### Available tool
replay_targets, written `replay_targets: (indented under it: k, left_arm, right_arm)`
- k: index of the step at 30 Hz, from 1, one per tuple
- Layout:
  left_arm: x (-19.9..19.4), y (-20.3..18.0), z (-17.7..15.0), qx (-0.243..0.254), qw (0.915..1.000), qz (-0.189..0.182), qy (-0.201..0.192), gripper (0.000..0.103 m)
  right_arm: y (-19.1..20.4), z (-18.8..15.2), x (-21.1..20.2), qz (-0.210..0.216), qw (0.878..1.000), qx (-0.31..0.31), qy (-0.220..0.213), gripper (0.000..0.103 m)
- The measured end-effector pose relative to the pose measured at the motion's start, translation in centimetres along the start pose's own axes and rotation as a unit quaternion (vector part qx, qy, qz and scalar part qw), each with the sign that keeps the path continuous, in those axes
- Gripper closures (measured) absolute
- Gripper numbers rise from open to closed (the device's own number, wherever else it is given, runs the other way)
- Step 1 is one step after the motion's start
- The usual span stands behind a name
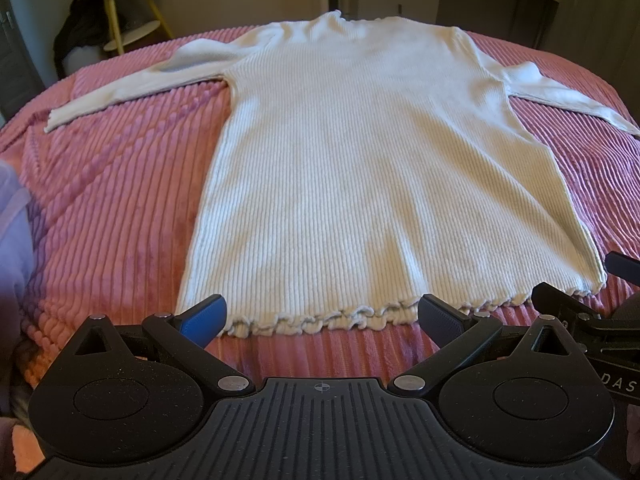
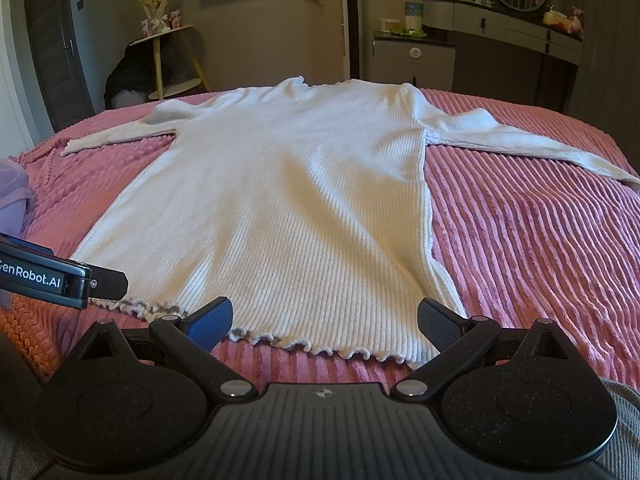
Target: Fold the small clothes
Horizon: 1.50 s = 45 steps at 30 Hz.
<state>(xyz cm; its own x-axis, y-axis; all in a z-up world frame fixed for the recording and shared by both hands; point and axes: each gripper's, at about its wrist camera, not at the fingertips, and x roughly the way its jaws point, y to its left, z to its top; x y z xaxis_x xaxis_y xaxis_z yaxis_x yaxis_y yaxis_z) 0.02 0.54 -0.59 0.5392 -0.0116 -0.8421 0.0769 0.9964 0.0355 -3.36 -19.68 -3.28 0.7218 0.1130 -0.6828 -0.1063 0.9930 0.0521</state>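
Garment: a white ribbed knit top [image 1: 360, 152] lies flat on a bed under a pink corded bedspread [image 1: 120, 200], both sleeves spread out toward the bed's side edges.

Long axis: it runs straight away from both tongs, frilled hem [image 1: 320, 318] at the near edge of the bed, neck toward the far edge.

Left tongs [image 1: 320, 314]: wide open and holding nothing, the tips poised just at the hem, toward the left half of it.

Right tongs [image 2: 324, 320]: likewise spread wide and empty, the tips just at the hem [image 2: 312, 346] near its right corner.

Key relation: the hem is the nearest part to both tongs, and each stands before its own half, so neither is clearly the nearer. The left sleeve [image 1: 128, 88] and right sleeve [image 2: 520, 144] lie well apart from both, up toward the far end.

Stage, as judged: no fold appears made yet. The next move looks like a pinch on the hem corners or a reach up to a sleeve.

Writing: "GenRobot.AI", its first letter cut off, shows on the left tool's body [image 2: 40, 278] in the right wrist view. "DAS" shows on the right tool [image 1: 620, 384] in the left wrist view.

Nearby: a lilac cloth [image 2: 12, 196] sits at the bed's left edge.
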Motion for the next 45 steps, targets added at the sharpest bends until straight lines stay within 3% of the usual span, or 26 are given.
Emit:
replay_targets:
  k: [28,39,45]
  left_arm:
    - [-0.2,0.0,0.2,-0.002,1.0000,0.003,-0.002,0.000]
    - [-0.3,-0.6,0.4,0.006,0.9999,0.014,-0.002,0.000]
    - [-0.1,-0.8,1.0,0.016,0.9997,0.017,0.001,0.000]
  right_arm:
    - [-0.2,0.0,0.1,0.014,1.000,0.001,0.005,0.004]
    - [-0.7,0.1,0.8,0.045,0.999,0.020,0.020,0.004]
    - [-1.8,0.6,1.1,0.075,0.996,0.048,0.003,0.004]
